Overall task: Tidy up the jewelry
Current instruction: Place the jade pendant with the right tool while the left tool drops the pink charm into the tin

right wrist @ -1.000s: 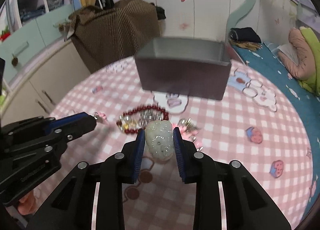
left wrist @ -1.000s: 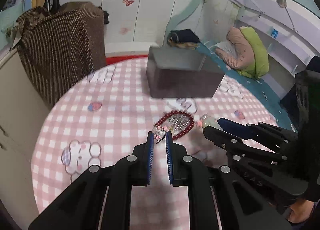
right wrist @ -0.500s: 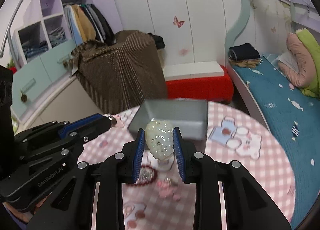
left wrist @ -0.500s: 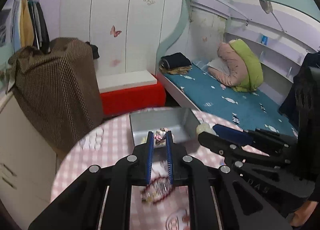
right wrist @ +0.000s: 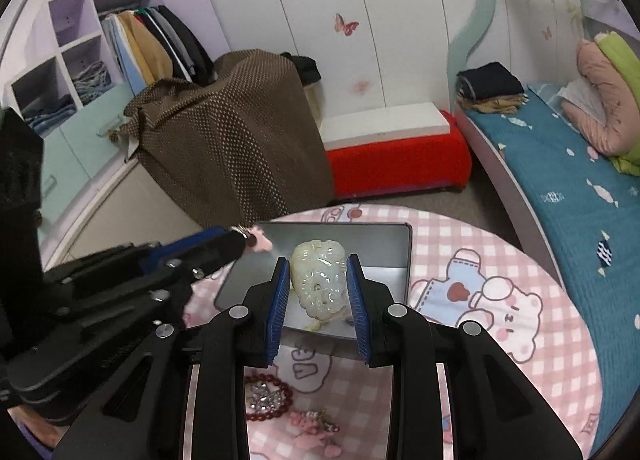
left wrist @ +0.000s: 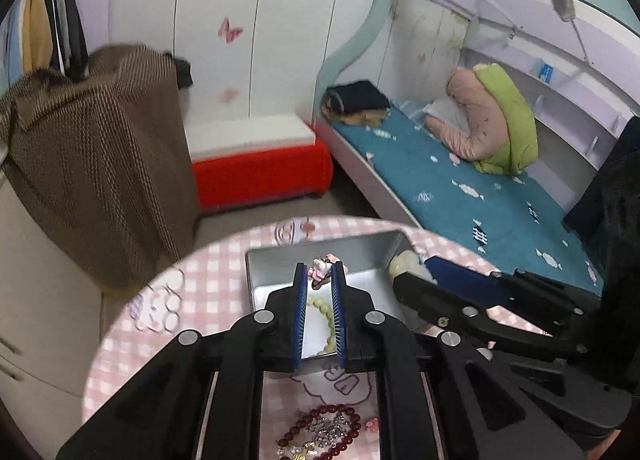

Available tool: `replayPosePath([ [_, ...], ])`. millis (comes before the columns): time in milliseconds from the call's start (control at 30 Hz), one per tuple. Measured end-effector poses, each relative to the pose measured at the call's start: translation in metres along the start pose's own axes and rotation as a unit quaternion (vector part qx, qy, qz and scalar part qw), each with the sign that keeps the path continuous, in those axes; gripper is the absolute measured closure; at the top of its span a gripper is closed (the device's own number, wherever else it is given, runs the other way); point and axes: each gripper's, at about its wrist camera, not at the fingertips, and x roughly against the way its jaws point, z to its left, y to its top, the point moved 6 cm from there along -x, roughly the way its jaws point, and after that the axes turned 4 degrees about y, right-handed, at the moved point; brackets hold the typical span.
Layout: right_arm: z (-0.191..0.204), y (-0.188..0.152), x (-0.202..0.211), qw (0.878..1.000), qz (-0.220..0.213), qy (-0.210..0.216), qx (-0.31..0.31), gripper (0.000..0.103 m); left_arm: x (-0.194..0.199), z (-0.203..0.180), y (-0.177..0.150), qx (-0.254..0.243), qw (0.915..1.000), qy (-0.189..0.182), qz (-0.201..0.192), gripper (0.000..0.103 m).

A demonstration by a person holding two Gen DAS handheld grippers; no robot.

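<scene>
A grey metal box (left wrist: 360,248) (right wrist: 396,256) stands open on the pink checked round table. A pale green bead bracelet (left wrist: 320,306) lies inside it. My left gripper (left wrist: 320,274) is shut on a small pink charm (left wrist: 322,263) and holds it over the box. My right gripper (right wrist: 318,270) is shut on a pale carved jade pendant (right wrist: 320,280), also over the box. A red bead bracelet (left wrist: 320,426) (right wrist: 268,396) with silver pieces inside it lies on the table near me, with pink trinkets (right wrist: 316,424) beside it.
The table edge (left wrist: 132,300) curves close on the left. Beyond it stand a brown covered suitcase (right wrist: 232,132), a red bench (right wrist: 396,164) and a bed with a blue sheet (right wrist: 580,196). Each gripper shows at the side of the other's view.
Both grippers have lifted their pieces off the table and carried them forward over the open box. The views now look down into the box.
</scene>
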Motion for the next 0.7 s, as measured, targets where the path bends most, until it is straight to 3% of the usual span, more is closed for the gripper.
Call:
replayPosePath([
  [233,-0.006,-0.011,-0.023,1.000,0.026,-0.003,-0.002,0.074,-0.027,0.013,-0.016,0.022,0.9990,-0.007,0.038,0.091],
  [400,-0.007,-0.014,-0.029,0.999,0.034,-0.007,0.000,0.074,-0.032,0.013,-0.020,0.022,0.9987,-0.007,0.045,0.091],
  [500,-0.007,-0.014,-0.032,0.999,0.037,-0.010,0.001,0.074,-0.032,0.014,-0.020,0.025,0.9986,-0.004,0.046,0.086],
  [600,-0.009,-0.015,-0.032,0.999,0.039,-0.013,-0.001,0.074,-0.032,0.020,-0.021,0.033,0.9984,0.003,0.045,0.072],
  [700,-0.010,-0.018,-0.034,0.999,0.044,-0.014,-0.004,0.074,-0.030,0.022,-0.021,0.042,0.9981,-0.005,0.044,0.071],
])
